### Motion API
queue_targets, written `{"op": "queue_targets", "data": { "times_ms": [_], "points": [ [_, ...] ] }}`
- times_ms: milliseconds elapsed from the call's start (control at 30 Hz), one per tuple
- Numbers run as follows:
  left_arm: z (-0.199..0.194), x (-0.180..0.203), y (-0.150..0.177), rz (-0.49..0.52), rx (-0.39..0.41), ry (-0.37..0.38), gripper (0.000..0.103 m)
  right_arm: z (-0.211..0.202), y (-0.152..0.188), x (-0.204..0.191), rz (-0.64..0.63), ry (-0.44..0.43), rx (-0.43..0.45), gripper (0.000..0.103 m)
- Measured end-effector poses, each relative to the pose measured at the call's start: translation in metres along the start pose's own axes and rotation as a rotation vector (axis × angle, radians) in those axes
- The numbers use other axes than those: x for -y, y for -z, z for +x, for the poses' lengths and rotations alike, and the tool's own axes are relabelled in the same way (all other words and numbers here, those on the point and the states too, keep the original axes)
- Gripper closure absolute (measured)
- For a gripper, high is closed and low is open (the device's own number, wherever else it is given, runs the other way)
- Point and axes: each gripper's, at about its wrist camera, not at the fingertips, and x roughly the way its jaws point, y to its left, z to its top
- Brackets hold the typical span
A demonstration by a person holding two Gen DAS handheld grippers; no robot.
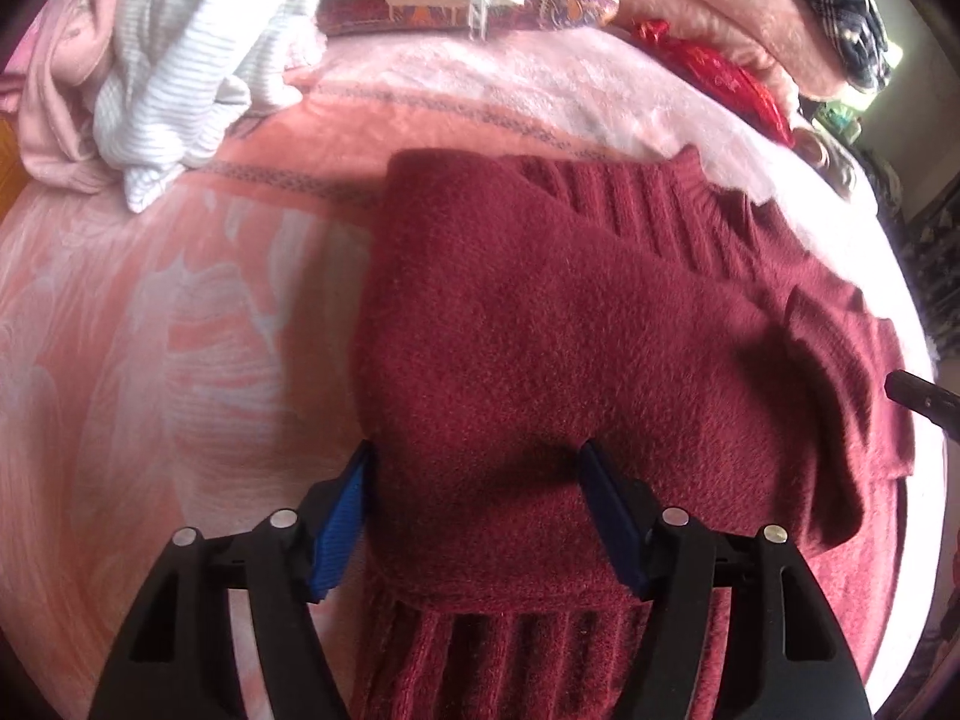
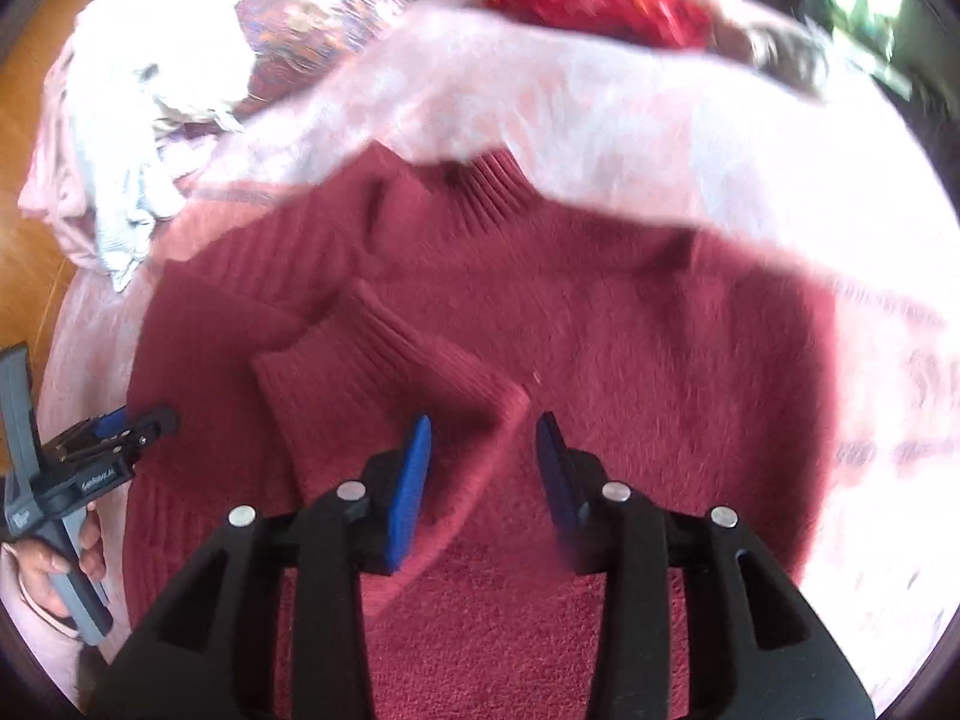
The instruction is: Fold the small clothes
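Observation:
A dark red knitted sweater (image 1: pixel 570 330) lies on the pink blanket, one sleeve folded across its body. My left gripper (image 1: pixel 477 462) is open, its blue pads either side of the sweater's folded left edge near the ribbed hem. In the right wrist view the sweater (image 2: pixel 600 360) fills the middle, with a ribbed cuff (image 2: pixel 408 360) folded onto the body. My right gripper (image 2: pixel 483 438) is open and empty just above the sweater beside that cuff. The left gripper also shows at the left edge of the right wrist view (image 2: pixel 135 423), at the sweater's side.
A pile of white and pale pink clothes (image 1: pixel 162 78) lies at the back left. A red shiny item (image 1: pixel 720 72) and pink bedding (image 1: pixel 720 6) sit at the back right. The pink blanket (image 1: pixel 150 360) spreads to the left. Wooden floor (image 2: pixel 30 150) shows past the bed's left edge.

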Motion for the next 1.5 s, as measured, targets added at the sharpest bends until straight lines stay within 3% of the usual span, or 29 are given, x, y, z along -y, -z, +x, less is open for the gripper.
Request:
{"op": "queue_targets", "data": {
  "times_ms": [133,300,367,400,500,767,967,1133,1300,1400,1500],
  "points": [
    [-0.006,0.001,-0.003,-0.019,0.023,0.009,0.035,0.013,-0.009,-0.050,-0.117,-0.049,-0.055,0.058],
    [0.003,0.006,0.000,0.004,0.006,-0.023,0.035,0.047,-0.018,-0.083,-0.169,0.027,-0.108,0.058],
    [0.009,0.005,0.003,-0.008,-0.002,-0.024,0.034,0.058,-0.019,-0.083,-0.154,0.051,-0.131,0.063],
    [0.010,0.005,0.004,-0.010,0.000,-0.029,0.033,0.063,-0.021,-0.084,-0.143,0.065,-0.138,0.080],
    [0.011,0.005,0.005,-0.009,0.003,-0.029,0.033,0.054,-0.016,-0.074,-0.119,0.033,-0.119,0.094],
    [0.015,0.007,0.005,-0.009,0.002,-0.050,0.031,-0.014,0.008,-0.017,-0.025,-0.017,-0.004,0.095],
    [0.016,0.011,0.005,-0.009,0.010,-0.078,0.030,-0.034,0.037,0.036,0.056,0.014,0.007,0.095],
    [0.017,0.012,0.005,-0.007,0.011,-0.090,0.029,-0.033,0.070,0.083,0.156,-0.010,-0.022,0.094],
    [0.017,0.015,0.007,0.006,0.024,-0.110,0.028,-0.013,0.102,0.100,0.197,-0.056,-0.079,0.092],
    [0.017,0.015,0.008,0.005,0.026,-0.111,0.028,-0.005,0.113,0.101,0.187,-0.039,-0.096,0.081],
    [0.013,0.016,0.006,0.003,0.013,-0.111,0.029,-0.012,0.112,0.106,0.206,-0.076,-0.065,0.077]
  ]
}}
